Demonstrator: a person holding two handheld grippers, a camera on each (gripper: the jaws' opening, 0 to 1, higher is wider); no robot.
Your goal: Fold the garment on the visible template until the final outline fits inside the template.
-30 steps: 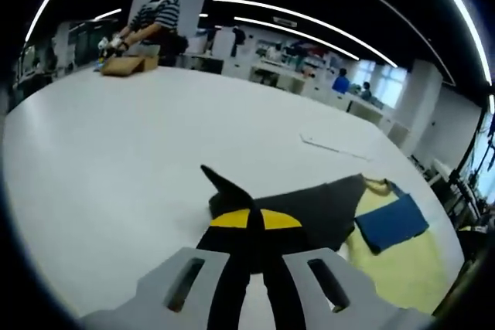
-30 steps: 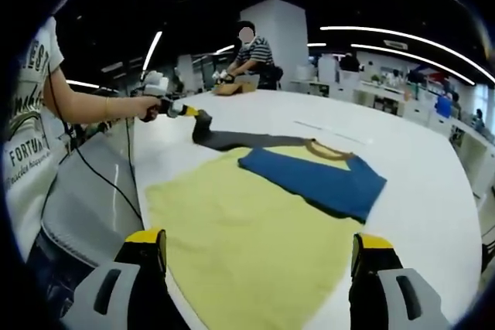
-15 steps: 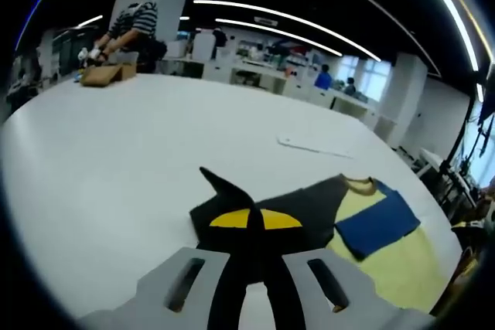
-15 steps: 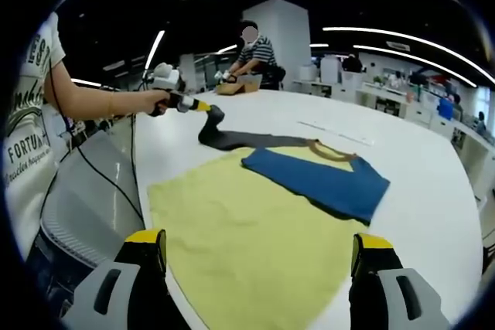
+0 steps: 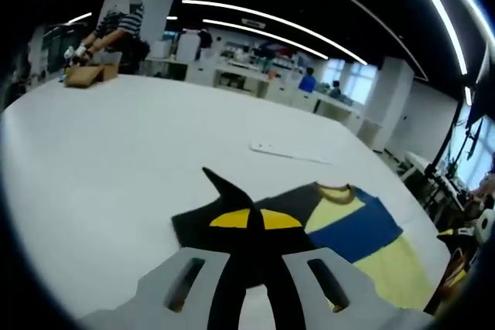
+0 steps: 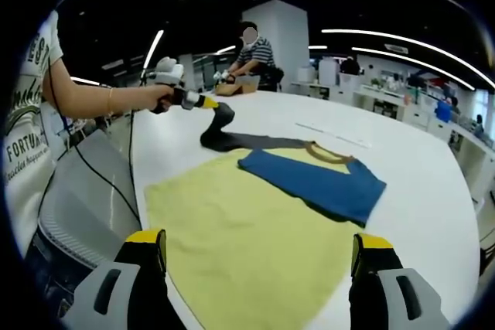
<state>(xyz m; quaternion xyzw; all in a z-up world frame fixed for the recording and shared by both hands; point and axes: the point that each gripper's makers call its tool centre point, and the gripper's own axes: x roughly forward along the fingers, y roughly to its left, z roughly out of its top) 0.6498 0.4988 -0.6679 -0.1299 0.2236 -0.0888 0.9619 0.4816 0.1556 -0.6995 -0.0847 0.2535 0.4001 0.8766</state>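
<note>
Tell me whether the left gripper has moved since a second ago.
Yes. In the right gripper view the left gripper has risen and shifted right against the table, lifting the dark sleeve.

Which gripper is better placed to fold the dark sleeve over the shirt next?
Left. The left gripper is already shut on the dark sleeve, lifting it off the table. The right gripper is open, holding nothing, near the shirt's hem.

Open-plan office with long ceiling light strips point(image 6: 402, 35), white pillar point(image 6: 274, 32), distant desks point(image 5: 271, 86).

Yellow garment point(image 6: 247, 229) flat — dark sleeve point(image 6: 220, 125) lifted
</note>
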